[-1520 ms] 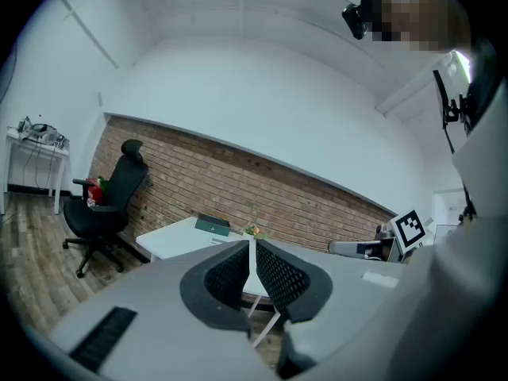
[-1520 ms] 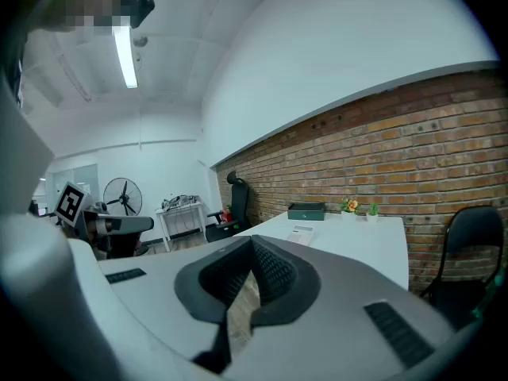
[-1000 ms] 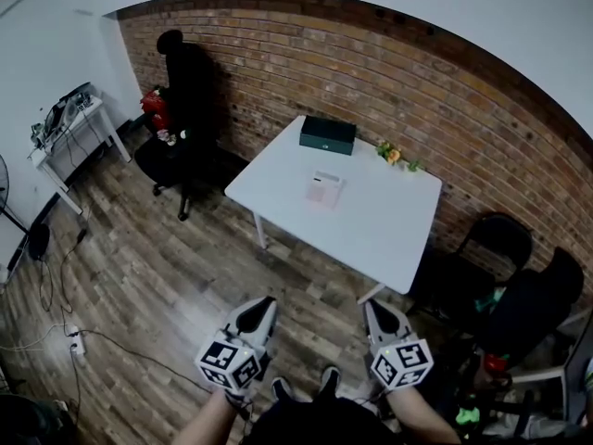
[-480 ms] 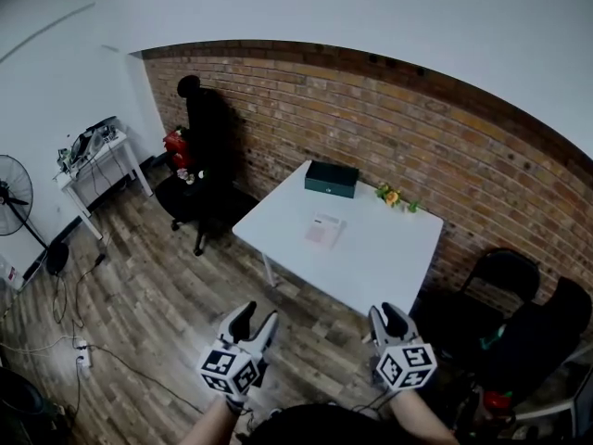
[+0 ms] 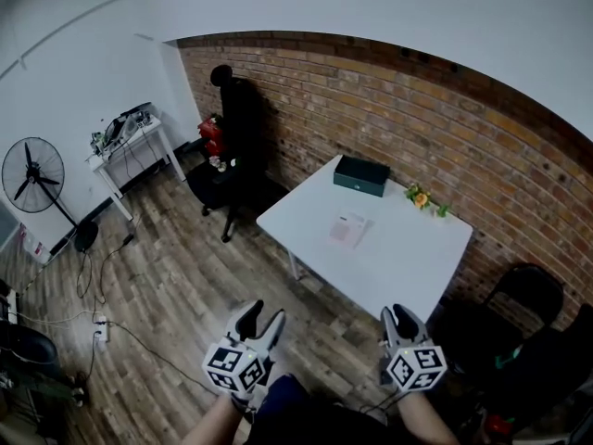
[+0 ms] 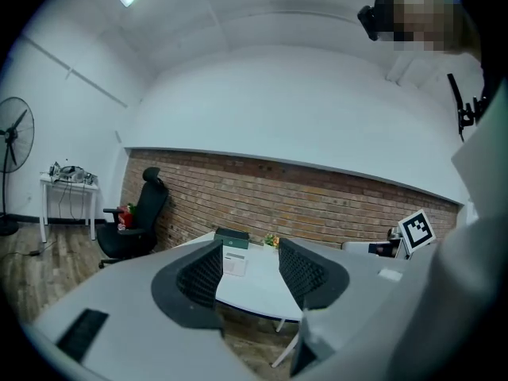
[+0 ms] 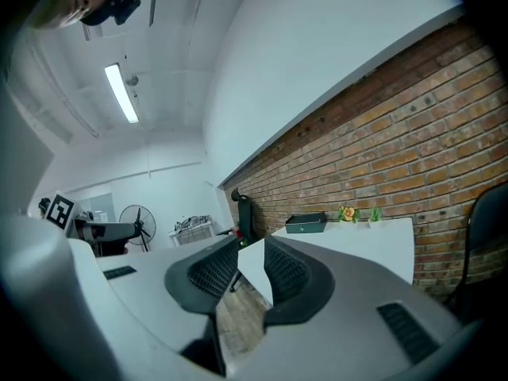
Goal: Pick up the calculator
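Note:
The calculator point(image 5: 349, 231) is a flat, pale pink slab lying near the middle of a white table point(image 5: 398, 258), far ahead of both grippers. My left gripper point(image 5: 260, 319) is held over the wooden floor, well short of the table, open with nothing between its fingers. In the left gripper view the calculator point(image 6: 234, 262) shows small in the gap of the left gripper point(image 6: 250, 264). My right gripper point(image 5: 402, 315) hovers near the table's front corner. Its jaws are closing, stand part open and hold nothing. The right gripper view shows the table edge point(image 7: 252, 262) between them.
A dark green box point(image 5: 361, 175) and a small flower plant point(image 5: 422, 197) stand at the table's far edge by the brick wall. A black office chair point(image 5: 236, 146) is left of the table, black chairs point(image 5: 528, 295) right. A fan point(image 5: 32, 170), a small desk point(image 5: 130, 137) and floor cables point(image 5: 102, 327) lie left.
Both grippers have opened from shut and sit lower in the head view. The view has swung, so the table, chair and wall have shifted right and a fan has come into sight.

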A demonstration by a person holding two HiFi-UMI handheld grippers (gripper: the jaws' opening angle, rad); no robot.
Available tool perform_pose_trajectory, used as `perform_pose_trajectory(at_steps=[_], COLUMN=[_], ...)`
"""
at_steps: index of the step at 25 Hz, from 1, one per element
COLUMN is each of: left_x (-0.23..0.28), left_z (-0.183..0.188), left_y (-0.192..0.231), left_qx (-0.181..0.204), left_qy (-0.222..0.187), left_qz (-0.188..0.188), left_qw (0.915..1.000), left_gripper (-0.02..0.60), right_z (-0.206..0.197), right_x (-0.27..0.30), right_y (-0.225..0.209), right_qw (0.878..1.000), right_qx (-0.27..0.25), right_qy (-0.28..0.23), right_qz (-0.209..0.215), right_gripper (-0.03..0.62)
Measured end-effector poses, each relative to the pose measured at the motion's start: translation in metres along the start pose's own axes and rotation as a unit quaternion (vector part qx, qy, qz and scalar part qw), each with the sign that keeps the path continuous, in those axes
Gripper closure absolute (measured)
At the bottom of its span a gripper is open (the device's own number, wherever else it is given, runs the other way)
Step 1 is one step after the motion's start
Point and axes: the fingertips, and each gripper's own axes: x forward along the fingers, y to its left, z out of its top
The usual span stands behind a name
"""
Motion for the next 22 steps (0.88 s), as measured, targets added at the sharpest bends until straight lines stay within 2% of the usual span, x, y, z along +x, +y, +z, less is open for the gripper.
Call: perform_pose_trajectory(at_steps=[3, 6, 15, 22], left_x=[0.019, 0.048, 0.150, 0.220], left_z=[-0.004, -0.005, 0.051, 0.095], left_y=[0.020, 0.044, 0.143, 0.211], left_qx=[-0.005, -0.010, 0.001, 0.002], left_qy=[0.001, 0.001, -0.031, -0.054], left_qz=[0.007, 0.001, -0.034, -0.086], left_qw=[1.0000, 1.0000, 0.9989, 0.9948], left_gripper=[0.373, 0.373, 0.373, 0.373], right_z=[0.000, 0.007, 0.050, 0.079], right_x=[0.024, 0.053, 0.157, 0.238], right_y=[-0.001, -0.003, -0.006, 0.007], right_qw=[1.000, 1.000, 0.998, 0.995], right_qx=[-0.010, -0.015, -0.039, -0.045], right_qy=[-0.002, -0.015, -0.044, -0.060], right_qz=[0.022, 0.023, -0.029, -0.071], right_gripper=[0.510, 0.500, 0.484, 0.488])
